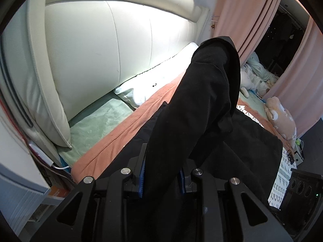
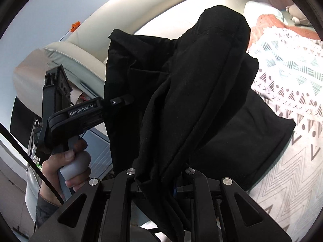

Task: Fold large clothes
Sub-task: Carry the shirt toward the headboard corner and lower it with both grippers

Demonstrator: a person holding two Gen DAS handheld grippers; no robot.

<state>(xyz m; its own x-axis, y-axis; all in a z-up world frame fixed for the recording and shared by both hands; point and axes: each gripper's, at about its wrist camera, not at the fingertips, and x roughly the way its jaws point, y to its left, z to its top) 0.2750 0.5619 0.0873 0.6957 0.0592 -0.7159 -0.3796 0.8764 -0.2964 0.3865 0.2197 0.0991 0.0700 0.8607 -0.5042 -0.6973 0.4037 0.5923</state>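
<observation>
Black garment (image 1: pixel 201 104) clamped in both tongs, left (image 1: pixel 161 173) and right (image 2: pixel 157 187), fingertips seemingly buried.

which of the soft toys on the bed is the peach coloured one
The plush toy lying at the bed's right edge beside the pink curtain. It is peach-orange with white patches, while the other toy further back, next to the black garment, is white.

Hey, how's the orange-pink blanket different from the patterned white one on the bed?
The orange-pink blanket is one plain colour; the patterned white blanket carries grey and teal triangles, dots and zigzags. The orange-pink blanket lies toward the cream headboard, while the patterned white blanket covers the bed farther from it. Both lie spread on the bed, each partly under the black garment.
</observation>
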